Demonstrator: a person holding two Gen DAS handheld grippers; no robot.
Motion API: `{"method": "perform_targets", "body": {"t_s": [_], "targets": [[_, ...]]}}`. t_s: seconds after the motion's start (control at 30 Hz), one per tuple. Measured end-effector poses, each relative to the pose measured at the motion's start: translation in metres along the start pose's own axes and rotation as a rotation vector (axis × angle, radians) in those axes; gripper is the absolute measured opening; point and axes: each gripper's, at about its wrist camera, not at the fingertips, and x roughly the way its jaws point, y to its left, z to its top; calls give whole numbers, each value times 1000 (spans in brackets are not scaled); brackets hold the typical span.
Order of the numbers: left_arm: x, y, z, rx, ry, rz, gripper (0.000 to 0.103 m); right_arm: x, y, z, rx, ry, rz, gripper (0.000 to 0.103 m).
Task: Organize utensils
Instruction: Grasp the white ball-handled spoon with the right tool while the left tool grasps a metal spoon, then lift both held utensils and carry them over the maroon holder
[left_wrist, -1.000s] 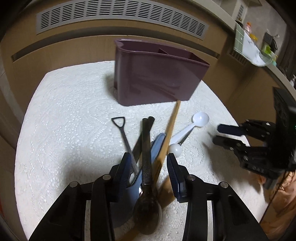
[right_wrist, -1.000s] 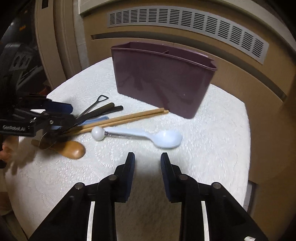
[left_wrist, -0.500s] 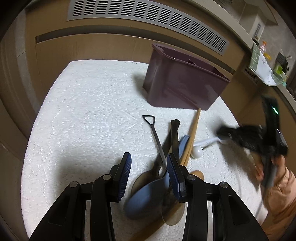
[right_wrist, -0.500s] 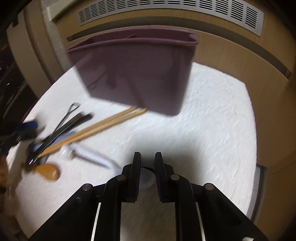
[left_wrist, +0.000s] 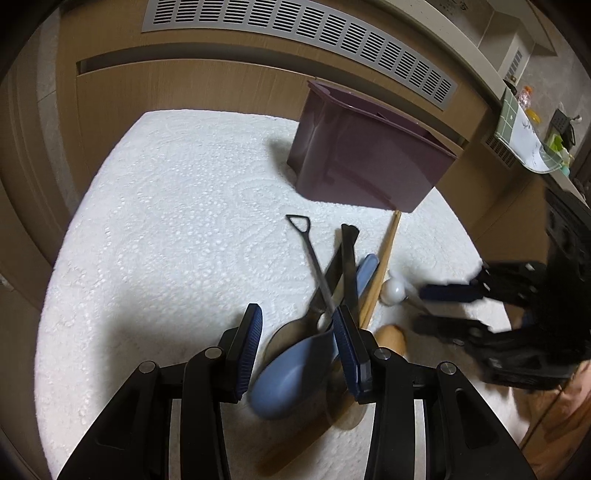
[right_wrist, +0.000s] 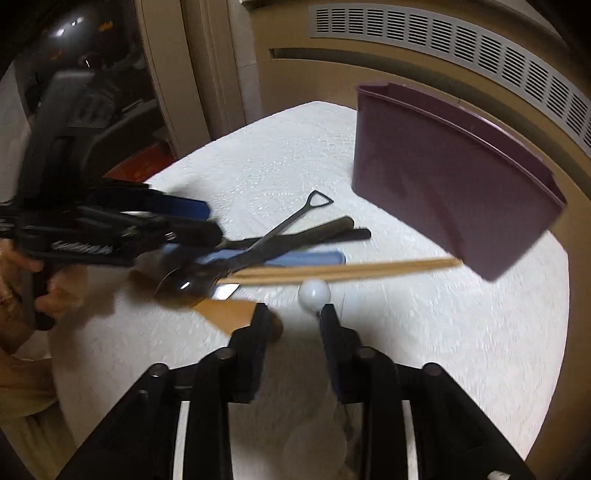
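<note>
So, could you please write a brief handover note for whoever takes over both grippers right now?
Left gripper: open, straddling the pale blue plastic spoon in the pile.
Right gripper: jaws opening beside the white ball-ended spoon, holding nothing.
Dark purple plastic caddy stands behind; black metal utensils and wooden chopsticks lie on the white cloth.
Done: nothing visibly sorted.
Left: move every utensil into the caddy.

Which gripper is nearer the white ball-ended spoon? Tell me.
Right. The right gripper hovers just over the white spoon's ball end, jaws opening, not pressing it. The left gripper sits over the blue spoon in the utensil pile, beyond the chopsticks.
</note>
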Motion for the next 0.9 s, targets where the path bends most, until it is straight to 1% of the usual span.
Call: {"method": "perform_targets", "body": {"t_s": [0.1,0.13,0.17,0.2,0.27,0.33,0.4,0.43,0.5,0.57,0.6,0.63,0.67,0.77,0.83,0.87,0.9], "targets": [[-8,6,-2,2,0,13,42,17,1,7,-23,28,-79,29],[-9,7,-3,2,0,13,42,20,1,8,-26,27,-89,29],[-11,8,-3,2,1,13,42,21,-1,9,-20,29,-86,28],[-11,8,-4,3,2,14,42,20,-3,10,-5,36,-78,20],[-10,7,-3,13,9,2,42,7,-8,11,60,30,-39,20],[-7,1,1,24,20,-31,42,-18,-16,16,120,-34,-15,20],[-2,-11,8,58,39,-66,42,-41,-23,21,164,-91,-24,20],[0,-15,10,76,46,-74,42,-56,-29,24,196,-127,-26,20],[6,-29,17,131,63,-76,42,-75,-37,28,237,-169,-39,20],[14,-44,26,193,94,-76,42,-86,-44,27,264,-197,-55,20],[21,-54,33,238,122,-66,42,-90,-47,25,280,-208,-58,20],[26,-58,37,262,136,-50,42,-94,-49,22,296,-214,-59,20],[34,-64,43,291,156,-19,42,-94,-52,22,305,-218,-57,20],[57,-69,59,300,219,33,41,-100,-56,14,324,-238,-56,20],[72,-71,66,298,256,47,36,-105,-57,8,331,-252,-50,20],[80,-72,68,304,273,62,28,-107,-58,7,336,-255,-47,20],[87,-73,69,314,283,81,22,-108,-58,5,341,-259,-47,20]]}}
